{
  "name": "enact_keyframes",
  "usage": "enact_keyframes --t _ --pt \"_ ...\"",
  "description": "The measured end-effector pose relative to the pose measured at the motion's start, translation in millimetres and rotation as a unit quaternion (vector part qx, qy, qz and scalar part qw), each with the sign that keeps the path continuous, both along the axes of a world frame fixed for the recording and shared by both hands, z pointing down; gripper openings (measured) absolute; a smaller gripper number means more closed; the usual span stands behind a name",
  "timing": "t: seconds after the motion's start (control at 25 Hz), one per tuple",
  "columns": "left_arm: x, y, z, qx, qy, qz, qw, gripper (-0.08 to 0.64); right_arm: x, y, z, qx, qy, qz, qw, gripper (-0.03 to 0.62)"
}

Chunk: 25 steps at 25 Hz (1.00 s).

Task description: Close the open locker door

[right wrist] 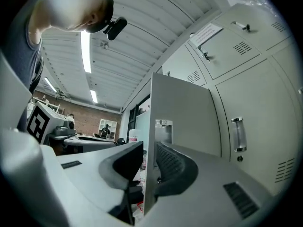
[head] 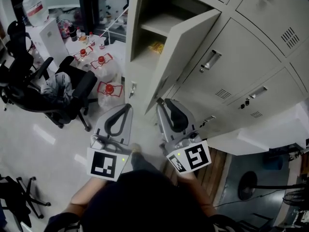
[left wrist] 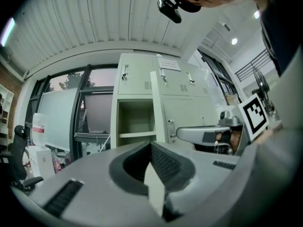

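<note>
The pale grey locker door stands swung out from the open compartment, which holds a shelf and a small yellow item. My right gripper is at the door's lower free corner. In the right gripper view the door's thin edge runs between the jaws, and the right gripper is shut on it. My left gripper hangs beside it, to the left of the door, shut with nothing held. In the left gripper view its tips meet, and the door shows edge-on ahead.
Closed locker doors fill the bank to the right. A black office chair and red-capped water jugs stand on the floor at the left. A wooden platform and a fan lie at lower right.
</note>
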<state>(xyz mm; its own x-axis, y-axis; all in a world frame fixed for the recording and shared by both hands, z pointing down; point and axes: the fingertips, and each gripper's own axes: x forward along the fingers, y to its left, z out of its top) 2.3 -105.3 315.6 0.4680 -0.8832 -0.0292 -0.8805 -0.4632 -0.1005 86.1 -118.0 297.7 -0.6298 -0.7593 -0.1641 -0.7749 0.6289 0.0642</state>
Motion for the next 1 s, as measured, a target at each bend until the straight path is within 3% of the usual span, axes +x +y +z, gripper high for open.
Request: enact_keyframes --t 0.52,1.0 --pt "-8 -27 3 -0.012 -0.005 -0.019 0.9997 -0.002 -15 -31 5 -0.033 -0.002 -0.059 0.998 0.14" --pt "-40 -46 3 -0.016 -0.012 -0.084 0.9963 -0.002 -40 -60 11 -0.046 0.025 -0.042 0.998 0.117"
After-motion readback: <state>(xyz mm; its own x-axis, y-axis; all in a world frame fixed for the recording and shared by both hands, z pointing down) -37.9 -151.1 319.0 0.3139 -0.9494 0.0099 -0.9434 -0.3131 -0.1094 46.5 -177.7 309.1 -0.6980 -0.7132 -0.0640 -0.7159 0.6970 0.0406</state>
